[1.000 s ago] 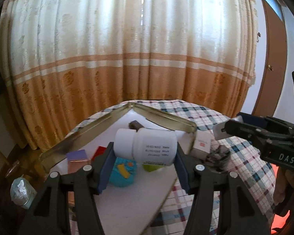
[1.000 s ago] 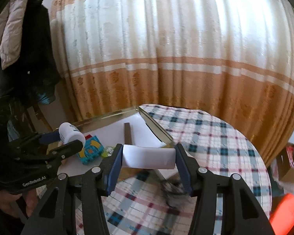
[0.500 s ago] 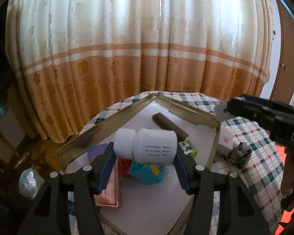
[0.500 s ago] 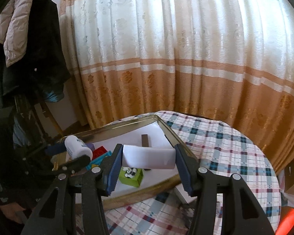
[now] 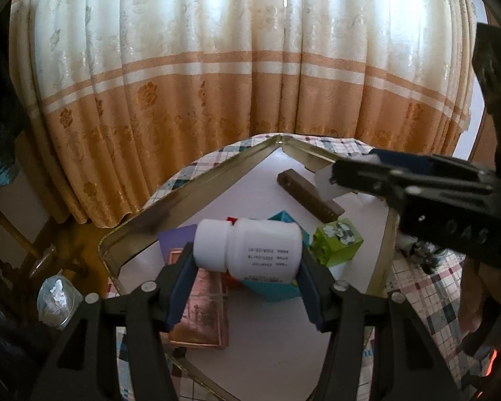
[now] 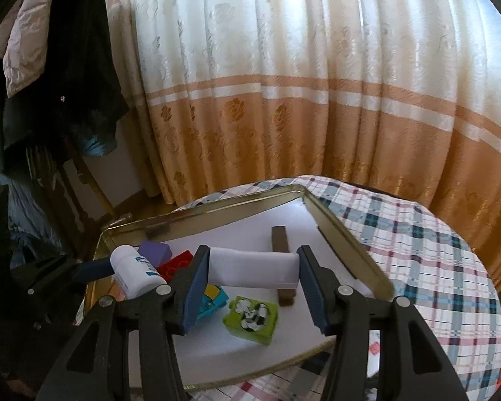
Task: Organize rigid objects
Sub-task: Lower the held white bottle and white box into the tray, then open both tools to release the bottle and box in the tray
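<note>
My left gripper (image 5: 245,260) is shut on a white pill bottle (image 5: 247,249), held sideways above the gold-rimmed tray (image 5: 143,224). My right gripper (image 6: 254,269) is shut on a white rectangular block (image 6: 254,267), also over the tray (image 6: 347,244). On the tray's white floor lie a brown wooden bar (image 5: 309,198), a green cube (image 5: 337,240), a teal block (image 5: 277,289), a red brick (image 6: 177,262), a purple block (image 6: 155,252) and a copper-coloured box (image 5: 200,310). From the right wrist view the bottle (image 6: 135,274) shows at the left in the other gripper.
The tray sits on a round table with a plaid cloth (image 6: 417,250). A dark crumpled thing (image 5: 424,254) lies on the cloth right of the tray. Curtains (image 5: 250,67) hang behind. Coats (image 6: 50,67) hang at the left, near a wooden chair.
Both grippers have moved in over the tray with their loads. The right gripper came from the plaid cloth across the tray's rim. More of the tray's contents now show beneath them.
</note>
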The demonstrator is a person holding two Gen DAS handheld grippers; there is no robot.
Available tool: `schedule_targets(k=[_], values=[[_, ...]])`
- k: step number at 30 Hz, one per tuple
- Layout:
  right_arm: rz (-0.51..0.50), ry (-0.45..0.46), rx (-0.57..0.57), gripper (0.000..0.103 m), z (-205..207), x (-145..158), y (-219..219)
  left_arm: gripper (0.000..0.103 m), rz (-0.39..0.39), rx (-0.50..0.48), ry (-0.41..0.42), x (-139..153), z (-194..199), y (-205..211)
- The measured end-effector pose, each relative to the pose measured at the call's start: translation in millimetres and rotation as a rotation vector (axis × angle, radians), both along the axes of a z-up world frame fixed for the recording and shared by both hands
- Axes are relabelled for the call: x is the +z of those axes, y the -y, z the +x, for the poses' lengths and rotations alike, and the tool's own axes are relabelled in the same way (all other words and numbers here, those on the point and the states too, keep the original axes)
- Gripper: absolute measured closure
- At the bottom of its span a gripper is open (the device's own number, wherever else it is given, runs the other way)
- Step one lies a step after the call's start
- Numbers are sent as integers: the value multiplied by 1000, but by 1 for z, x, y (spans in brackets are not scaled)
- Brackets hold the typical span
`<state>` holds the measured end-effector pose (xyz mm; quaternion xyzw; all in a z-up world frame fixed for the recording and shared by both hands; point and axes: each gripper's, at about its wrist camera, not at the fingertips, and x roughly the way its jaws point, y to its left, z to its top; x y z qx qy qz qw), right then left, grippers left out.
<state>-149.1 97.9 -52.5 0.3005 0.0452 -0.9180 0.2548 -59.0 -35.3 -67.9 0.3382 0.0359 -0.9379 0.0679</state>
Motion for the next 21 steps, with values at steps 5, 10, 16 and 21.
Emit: schedule_targets(k=[5,10,16,21], values=[[3,13,25,48,-3,-8,16,46,2,4,-4,-1,0,4],[-11,30,41,44,-5,-12,23,23,-4,72,32,-7,-4,15],[-36,-1,19,31,10,-2,1,12,23,100,21,-6,3,20],[-6,3,-51,30,26,1,-48,9,46,85,-18,3,7,11]])
